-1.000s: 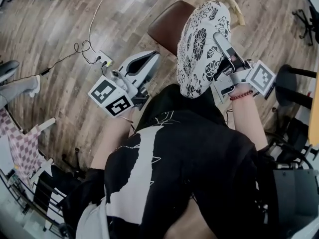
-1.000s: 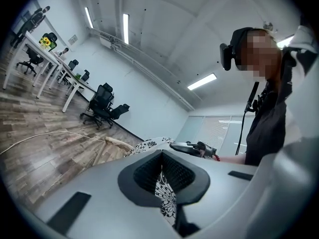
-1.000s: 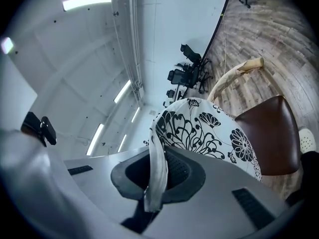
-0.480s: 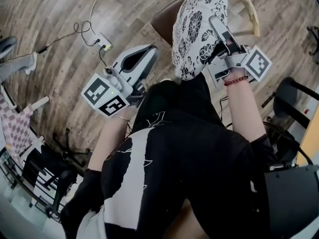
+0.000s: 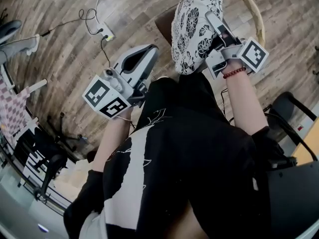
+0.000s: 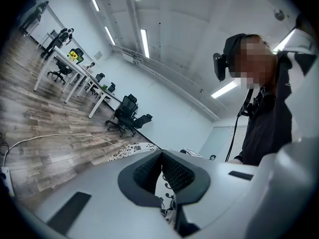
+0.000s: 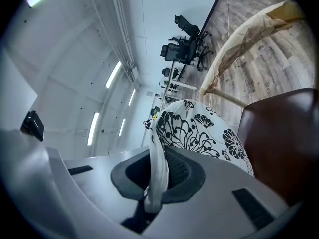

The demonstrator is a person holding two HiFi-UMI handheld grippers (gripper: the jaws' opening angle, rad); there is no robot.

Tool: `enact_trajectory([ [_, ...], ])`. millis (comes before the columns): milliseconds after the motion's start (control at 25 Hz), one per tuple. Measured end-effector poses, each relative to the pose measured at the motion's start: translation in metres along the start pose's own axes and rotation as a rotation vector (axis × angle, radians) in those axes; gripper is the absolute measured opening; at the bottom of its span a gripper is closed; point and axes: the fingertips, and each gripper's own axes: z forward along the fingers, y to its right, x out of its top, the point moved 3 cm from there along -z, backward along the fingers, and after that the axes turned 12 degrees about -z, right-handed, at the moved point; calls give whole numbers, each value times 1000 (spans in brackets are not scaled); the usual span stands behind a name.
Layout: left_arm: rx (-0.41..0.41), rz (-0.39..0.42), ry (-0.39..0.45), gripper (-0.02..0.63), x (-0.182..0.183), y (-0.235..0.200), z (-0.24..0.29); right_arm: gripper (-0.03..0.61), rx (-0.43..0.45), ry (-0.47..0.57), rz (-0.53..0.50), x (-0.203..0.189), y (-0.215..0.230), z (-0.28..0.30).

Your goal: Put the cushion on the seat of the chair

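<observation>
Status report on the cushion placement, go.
Grip: right claw shut on cushion edge; left claw shut, empty. Cushion held on edge at brown chair seat, not laid flat. Nothing seen on the seat's visible part.

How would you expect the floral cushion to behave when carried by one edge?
Probably soft: the cushion pinches thin in the right tool. Likely light, since that tool alone holds it up. It may sag or swing.

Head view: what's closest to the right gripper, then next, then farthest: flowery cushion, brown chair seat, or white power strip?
1. White cushion with black flowers, clamped in the right gripper.
2. Brown chair seat, showing just past the cushion's left edge.
3. White power strip, far left on the wooden floor.
</observation>
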Motion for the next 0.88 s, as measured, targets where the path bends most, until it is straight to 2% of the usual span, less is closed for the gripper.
enact_trajectory([
  [280, -20, -18, -24, 11, -2, -4, 6, 26, -32, 19, 11, -1, 9, -3],
  [640, -61, -22, -47, 11, 28, -17, 13, 26, -132, 56, 18, -2, 20, -9],
  [880, -76, -5, -85, 11, -11, 13, 40, 26, -179, 87, 4, 4, 54, -67],
])
